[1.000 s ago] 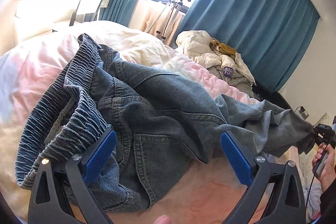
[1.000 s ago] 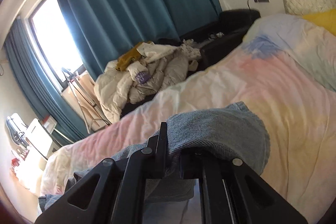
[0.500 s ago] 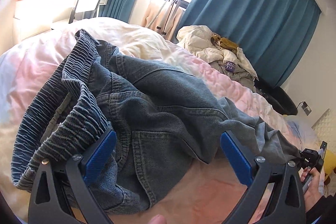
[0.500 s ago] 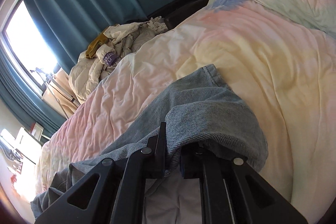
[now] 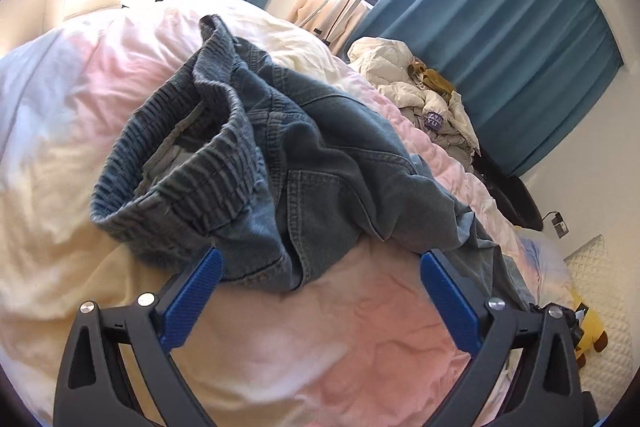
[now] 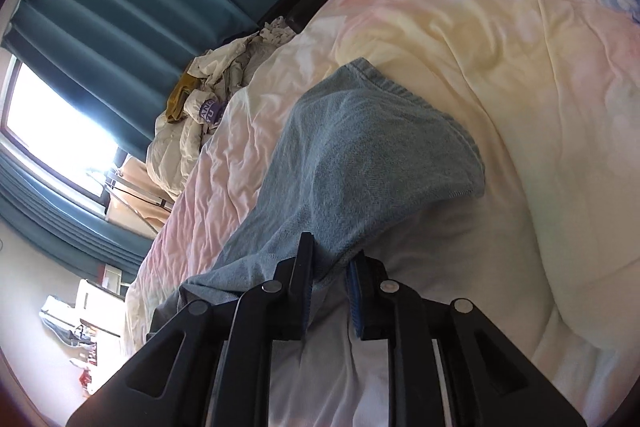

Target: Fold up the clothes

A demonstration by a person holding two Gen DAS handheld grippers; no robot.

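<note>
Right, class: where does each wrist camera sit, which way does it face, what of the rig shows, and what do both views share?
Left wrist: on the left gripper, jaws wide open, looking down at the jeans waistband on the duvet.
Right wrist: on the right gripper, looking along the jeans leg between jaws that have just been opening.
Shared: jeans, duvet, clothes pile, teal curtains.

Black gripper (image 5: pixel 318 267) frames with silver screws and ribbed blue pads (image 5: pixel 192 297)
</note>
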